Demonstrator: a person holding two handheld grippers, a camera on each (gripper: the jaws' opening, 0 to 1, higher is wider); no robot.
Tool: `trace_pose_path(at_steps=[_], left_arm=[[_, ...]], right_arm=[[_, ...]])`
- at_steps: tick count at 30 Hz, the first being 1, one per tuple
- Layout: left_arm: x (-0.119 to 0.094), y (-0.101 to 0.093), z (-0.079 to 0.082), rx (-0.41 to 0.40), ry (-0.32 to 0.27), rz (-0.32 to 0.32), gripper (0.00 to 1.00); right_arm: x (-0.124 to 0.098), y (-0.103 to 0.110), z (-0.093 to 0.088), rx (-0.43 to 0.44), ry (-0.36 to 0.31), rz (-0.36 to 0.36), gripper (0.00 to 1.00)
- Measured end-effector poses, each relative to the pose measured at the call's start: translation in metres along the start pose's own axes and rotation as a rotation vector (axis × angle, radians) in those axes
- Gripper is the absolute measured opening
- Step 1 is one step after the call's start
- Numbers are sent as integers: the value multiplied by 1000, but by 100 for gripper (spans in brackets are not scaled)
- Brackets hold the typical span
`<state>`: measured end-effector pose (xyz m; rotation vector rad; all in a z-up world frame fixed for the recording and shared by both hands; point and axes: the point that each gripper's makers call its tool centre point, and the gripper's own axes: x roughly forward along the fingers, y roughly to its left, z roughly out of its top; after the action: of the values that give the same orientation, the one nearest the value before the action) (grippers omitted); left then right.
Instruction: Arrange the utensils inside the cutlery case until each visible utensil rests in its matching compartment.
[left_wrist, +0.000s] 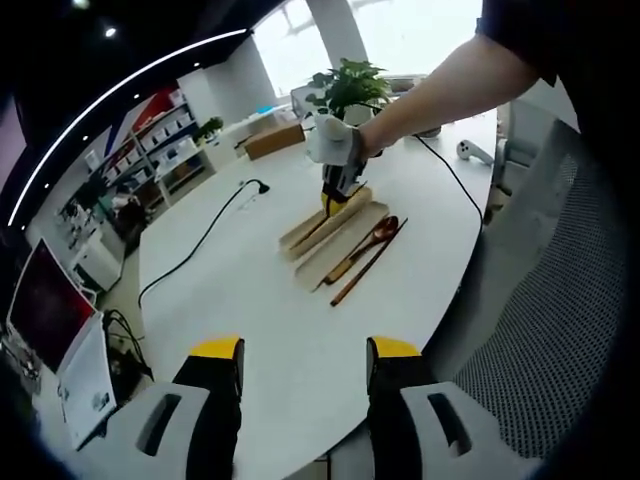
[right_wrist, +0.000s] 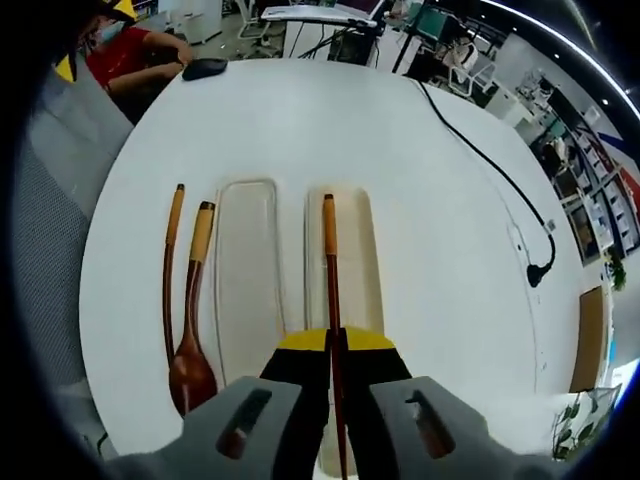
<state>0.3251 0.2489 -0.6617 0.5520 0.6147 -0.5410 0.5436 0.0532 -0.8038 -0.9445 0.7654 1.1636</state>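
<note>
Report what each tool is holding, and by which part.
The right tool is shut on a chopstick near one end, its length lying along the case's right compartment. The left tool is open, holding nothing.

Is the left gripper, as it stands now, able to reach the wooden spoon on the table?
Probably yes. The left gripper is open and holds nothing, and bare table lies between it and the wooden spoon. The right gripper works farther back, at the case.
</note>
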Motion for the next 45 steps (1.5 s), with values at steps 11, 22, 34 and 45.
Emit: trace_pose_path(at_steps=[11,22,34,45], left_arm=[[1,0,-2,-8,7,-8,50],[3,-3,-3,-2,18,-19,50],[3,-2,-2,-1,15,-14,50],[1,-3,1,17,2,-12,50]], right_arm=[[11,-1,-4,-15,23,10,0],[14,-5,-7,44,-1,30,0],[-6,-8,-3,84,-37,-12,10],[-22,-8,-7,98,-41,-45,11]])
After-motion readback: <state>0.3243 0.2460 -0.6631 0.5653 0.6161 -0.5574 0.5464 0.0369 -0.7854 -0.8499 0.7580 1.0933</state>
